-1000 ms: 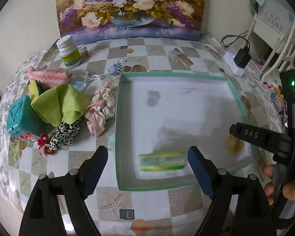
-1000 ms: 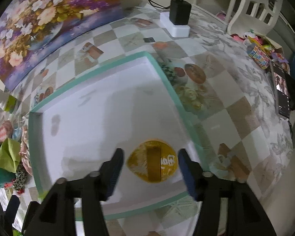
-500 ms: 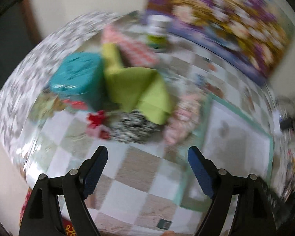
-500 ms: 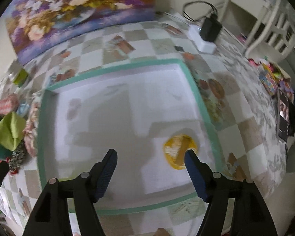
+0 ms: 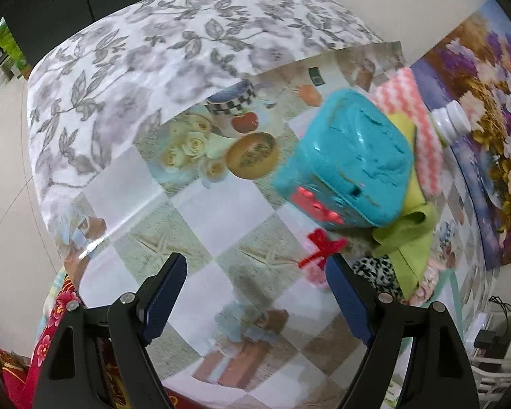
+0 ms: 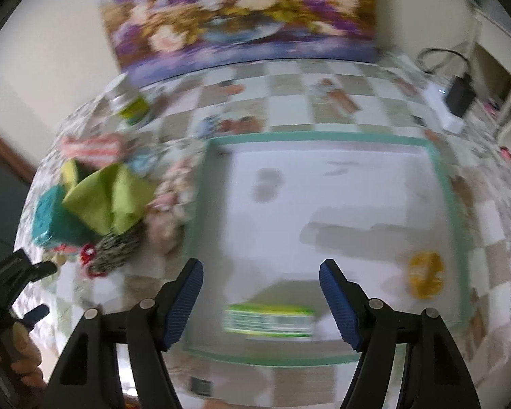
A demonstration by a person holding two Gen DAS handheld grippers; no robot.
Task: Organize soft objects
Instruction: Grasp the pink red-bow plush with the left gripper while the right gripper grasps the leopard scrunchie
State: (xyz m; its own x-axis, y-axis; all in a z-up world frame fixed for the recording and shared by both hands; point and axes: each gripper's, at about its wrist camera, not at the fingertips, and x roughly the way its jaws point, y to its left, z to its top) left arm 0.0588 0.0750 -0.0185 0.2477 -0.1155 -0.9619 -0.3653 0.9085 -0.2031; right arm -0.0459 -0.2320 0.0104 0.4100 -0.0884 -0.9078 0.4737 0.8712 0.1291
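Both our grippers, left gripper and right gripper, were wide open, empty; floppy green cloth at 2 o'clock, we'd pinch a fold.

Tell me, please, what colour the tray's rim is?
Teal green around a white floor on the tray; the right wrist view shows it best.

Patterned table, tray, soft pile

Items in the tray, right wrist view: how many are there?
2. A green-and-white packet near the front wall of the tray, and a yellow round item near its right wall. Nothing else shows despite blur.
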